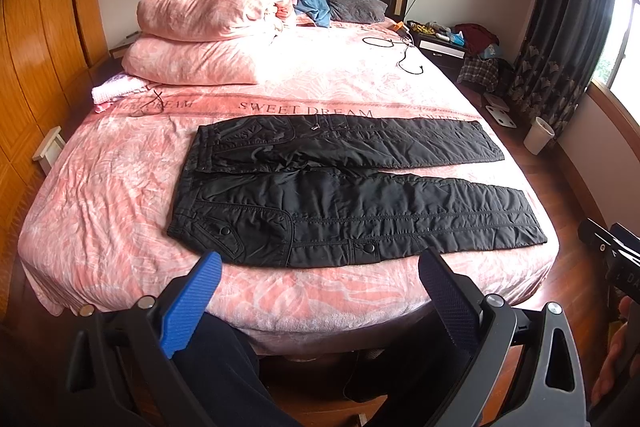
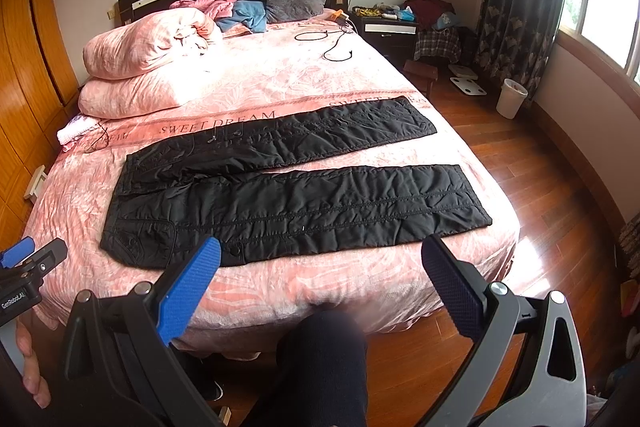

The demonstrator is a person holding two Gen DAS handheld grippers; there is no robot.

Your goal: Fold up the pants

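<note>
Left wrist view: the left gripper is hovering above the foot edge of the bed, its blue and dark fingers standing wide apart with nothing between them. The black quilted pants are lying flat and unfolded on the pink bedcover, waistband toward the left, both legs stretching to the right with a narrow strip of cover showing between them. The near leg is lying just beyond the gripper, not touching it. A folded pink duvet is sitting near the headboard, well apart from the pants. A black cable is trailing across the far right of the bed.

Right wrist view: the right gripper is likewise hanging over the foot of the bed, fingers spread and empty. The pants are lying just ahead of it, untouched. The left gripper is showing at the left edge, held by a hand
</note>
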